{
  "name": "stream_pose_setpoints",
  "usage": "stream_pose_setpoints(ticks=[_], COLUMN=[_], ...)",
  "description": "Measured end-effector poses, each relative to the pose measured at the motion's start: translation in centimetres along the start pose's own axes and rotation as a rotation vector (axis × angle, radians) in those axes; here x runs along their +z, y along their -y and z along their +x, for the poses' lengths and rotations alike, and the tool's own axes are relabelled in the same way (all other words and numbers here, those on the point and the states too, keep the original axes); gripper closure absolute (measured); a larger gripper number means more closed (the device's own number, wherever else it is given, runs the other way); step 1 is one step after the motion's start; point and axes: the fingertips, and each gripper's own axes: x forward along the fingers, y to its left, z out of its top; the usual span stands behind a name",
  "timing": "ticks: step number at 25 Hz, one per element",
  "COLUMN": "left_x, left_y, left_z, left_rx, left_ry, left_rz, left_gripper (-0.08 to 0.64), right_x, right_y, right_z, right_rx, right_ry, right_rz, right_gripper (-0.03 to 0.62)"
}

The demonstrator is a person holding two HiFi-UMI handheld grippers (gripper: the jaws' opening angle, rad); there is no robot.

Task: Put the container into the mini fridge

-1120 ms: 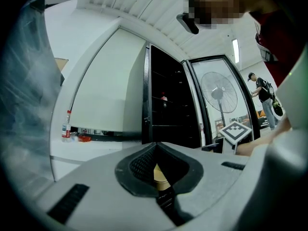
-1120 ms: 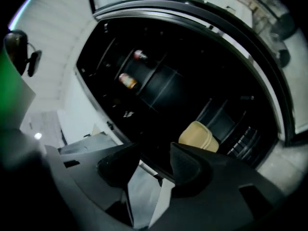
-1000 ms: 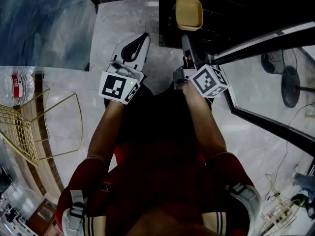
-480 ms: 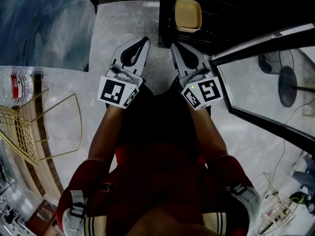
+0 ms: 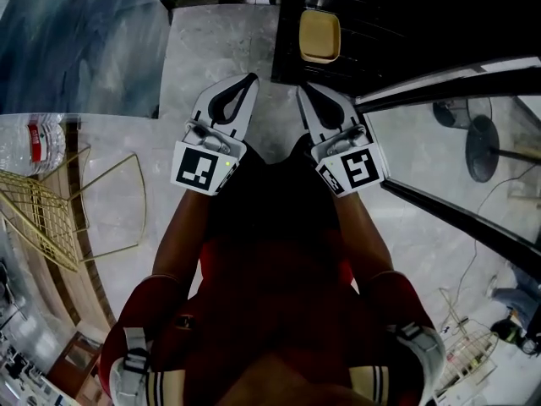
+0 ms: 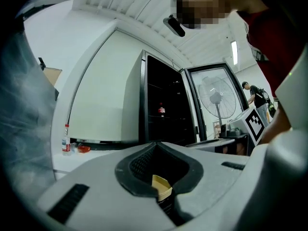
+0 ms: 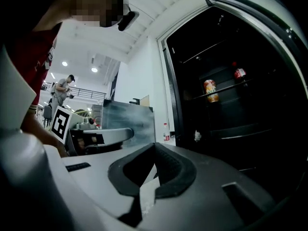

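Resting upright inside open mini fridge (image 5: pixel 397 15): yellow container (image 5: pixel 319 36).

The container (image 5: pixel 319 35) is a small, shallow tub, pale yellow, squarish with rounded corners. It sits upright and open-topped on a dark wire shelf (image 5: pixel 372 45) inside the fridge (image 5: pixel 406 11), at the far side of the scene, close to the left wall of the cabinet. The fridge is black and stands on the pale stone floor with its interior dark and its shelves level. Its door (image 5: pixel 448 81) is swung wide open to the right; it has a black frame around a clear glass pane.
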Motion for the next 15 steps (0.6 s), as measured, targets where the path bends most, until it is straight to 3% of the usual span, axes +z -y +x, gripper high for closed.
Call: stream_pose_setpoints(ticks=[15], left_x=[18.2], left_y=[-1.2], left_z=[-1.8], left_rx=[0.010], left_ry=[-0.052], left_rz=[-0.037], left_gripper=[0.552], right_x=[17.9], right_y=[-4.9], right_z=[0.1], right_rx=[0.037], right_ry=[-0.060], right_rz=[0.018], right_gripper=[0.592])
